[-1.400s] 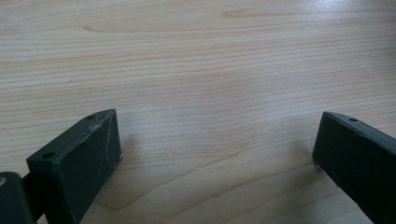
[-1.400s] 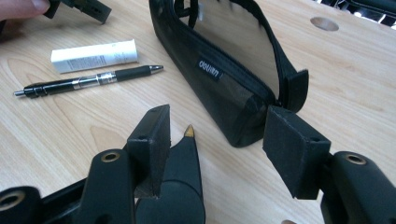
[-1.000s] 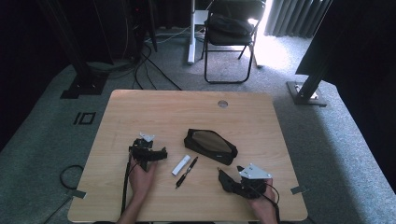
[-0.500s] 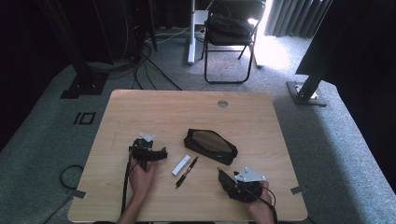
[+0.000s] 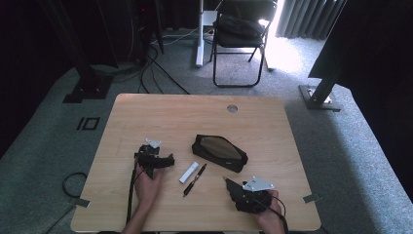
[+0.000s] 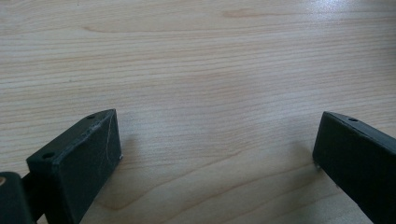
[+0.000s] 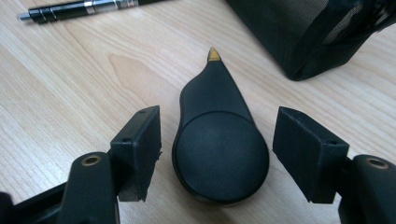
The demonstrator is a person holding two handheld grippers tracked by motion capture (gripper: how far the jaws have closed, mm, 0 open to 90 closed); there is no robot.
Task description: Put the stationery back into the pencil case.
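The black teardrop-shaped object [image 7: 219,144], a round body tapering to a small yellow tip, lies flat on the wooden table [image 5: 195,112] at the bottom centre of the right gripper view, between the two jaws of the right gripper [image 7: 217,154]. The jaws have just been opening and now stand spread, a gap showing on each side of the object, so it is released. In the high view this gripper [image 5: 234,187] sits at the lower right of the tabletop. The left gripper [image 6: 215,154] rests at the lower left of the table, jaws wide apart over bare wood, gripping nothing. Farther up, mid-table, a black pen [image 5: 195,179] and a small white stick [image 5: 188,172] lie side by side. Just beyond them sits a black mesh pencil case [image 5: 219,152], well short of the table's far edge.
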